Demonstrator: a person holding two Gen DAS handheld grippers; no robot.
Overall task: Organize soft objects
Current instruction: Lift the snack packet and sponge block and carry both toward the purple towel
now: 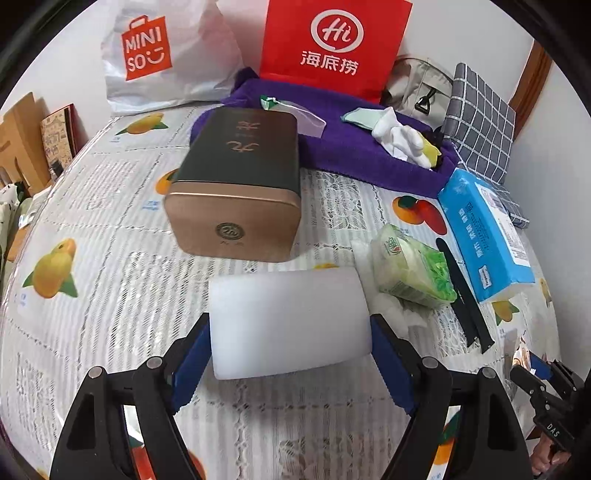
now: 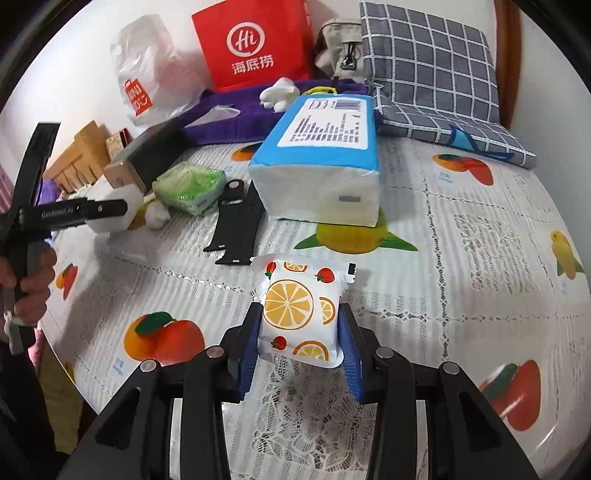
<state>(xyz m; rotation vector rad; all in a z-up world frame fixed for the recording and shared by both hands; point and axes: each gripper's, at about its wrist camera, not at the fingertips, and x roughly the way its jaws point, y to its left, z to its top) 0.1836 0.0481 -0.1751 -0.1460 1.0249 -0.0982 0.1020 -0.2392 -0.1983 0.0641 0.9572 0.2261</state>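
White foam block point(image 1: 290, 325) between blue fingers point(image 1: 190, 363), fruit-print packet point(image 2: 301, 314) likewise

A bed point(image 2: 461, 236) fills both views, its lace-patterned white cover printed with oranges and mangoes under what looks like a clear plastic sheet; a plain white wall point(image 1: 461, 33) rises behind it; a brown wooden headboard edge point(image 1: 535, 74) shows at the far right corner; a grey checked pillow point(image 2: 424, 62) leans against that corner; a purple blanket point(image 1: 354, 147) lies along the wall side; a red paper bag point(image 1: 332, 44) and a white plastic shopping bag point(image 1: 166, 55) stand against the wall; brown cardboard boxes point(image 1: 18, 140) sit beyond the left bedside; the light is even and soft.
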